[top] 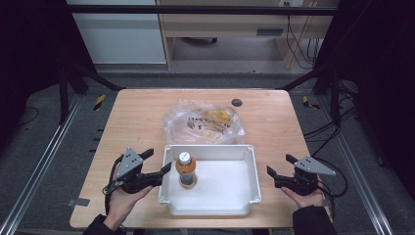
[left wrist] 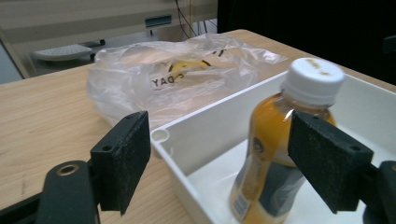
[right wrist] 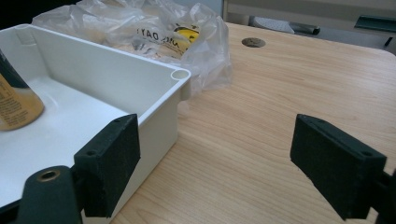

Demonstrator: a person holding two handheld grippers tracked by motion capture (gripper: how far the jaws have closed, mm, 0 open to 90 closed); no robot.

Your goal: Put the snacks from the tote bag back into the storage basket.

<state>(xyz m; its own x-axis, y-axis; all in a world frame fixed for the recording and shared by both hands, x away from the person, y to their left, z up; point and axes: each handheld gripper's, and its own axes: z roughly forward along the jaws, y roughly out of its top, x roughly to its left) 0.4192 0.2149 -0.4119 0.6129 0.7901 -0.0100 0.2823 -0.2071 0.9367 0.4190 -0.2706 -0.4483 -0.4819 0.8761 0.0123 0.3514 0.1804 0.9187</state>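
While upright in tray (top: 244,169) | bottle (top: 186,169) cap up, axis vertical

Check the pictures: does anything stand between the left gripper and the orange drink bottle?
Yes. The left wall of the white plastic bin lies between the left gripper and the white-capped orange drink bottle standing inside.

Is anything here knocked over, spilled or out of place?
Nothing stands out. The orange drink bottle stands upright and capped in the white bin, with no spill visible. The crumpled plastic bag lies behind the bin, loosely heaped but intact.
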